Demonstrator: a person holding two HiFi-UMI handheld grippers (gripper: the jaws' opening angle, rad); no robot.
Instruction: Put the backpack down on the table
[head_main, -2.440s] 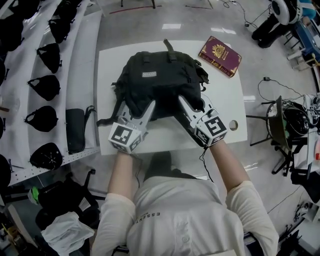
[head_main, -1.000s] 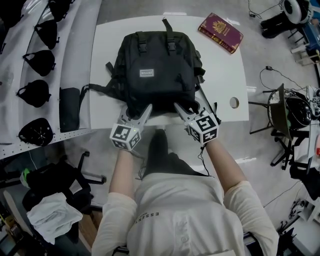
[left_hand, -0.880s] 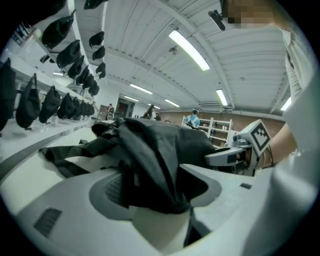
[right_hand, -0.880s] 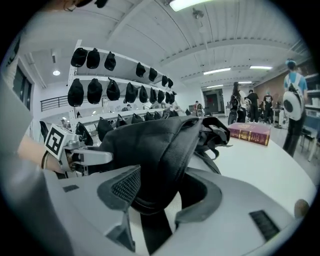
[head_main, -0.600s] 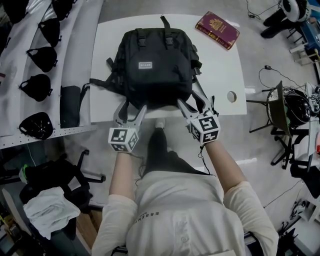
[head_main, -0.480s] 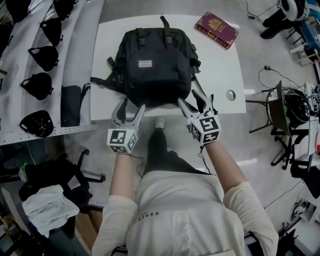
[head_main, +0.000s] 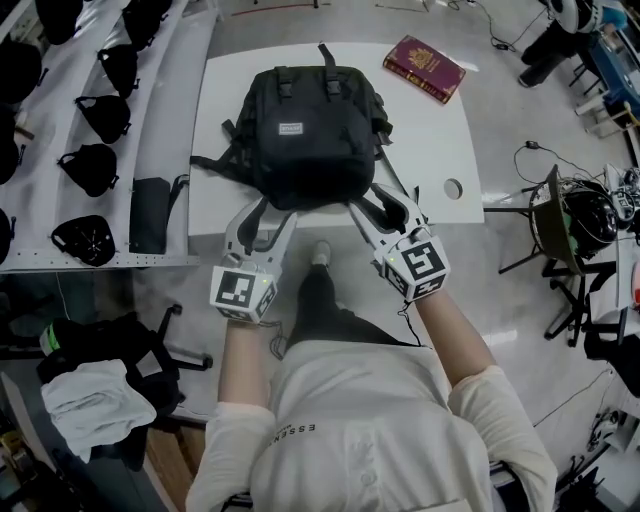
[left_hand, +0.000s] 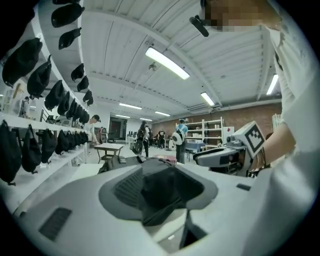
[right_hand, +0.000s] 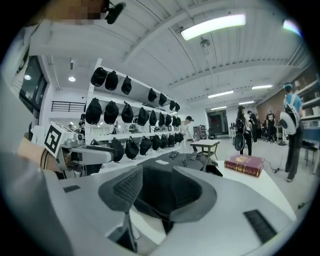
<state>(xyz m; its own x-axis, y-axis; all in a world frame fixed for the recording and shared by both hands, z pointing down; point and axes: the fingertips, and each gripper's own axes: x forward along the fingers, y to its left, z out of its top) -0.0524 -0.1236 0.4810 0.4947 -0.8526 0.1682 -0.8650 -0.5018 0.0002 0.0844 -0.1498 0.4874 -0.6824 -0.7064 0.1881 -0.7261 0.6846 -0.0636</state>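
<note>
A black backpack (head_main: 305, 135) lies flat on the white table (head_main: 440, 150), front panel up and carry handle at the far end. My left gripper (head_main: 265, 212) hovers at its near left corner and my right gripper (head_main: 383, 207) at its near right corner, both above the table's front edge. Both pairs of jaws stand spread and are closing, with no strap or fabric pressed between the pads. In the right gripper view the backpack (right_hand: 175, 159) shows low beyond the jaws. Loose straps trail off its left side (head_main: 215, 165).
A dark red book (head_main: 423, 68) lies at the table's far right corner, also seen as the book (right_hand: 245, 165). A round hole (head_main: 453, 188) marks the table's right edge. White shelves with black caps (head_main: 95, 160) and a black pouch (head_main: 150, 215) run along the left. A chair with gear (head_main: 575, 225) stands right.
Both grippers have let go of the backpack's near edge, spread their jaws, and drawn back toward me and upward. The backpack stays flat on the table.
</note>
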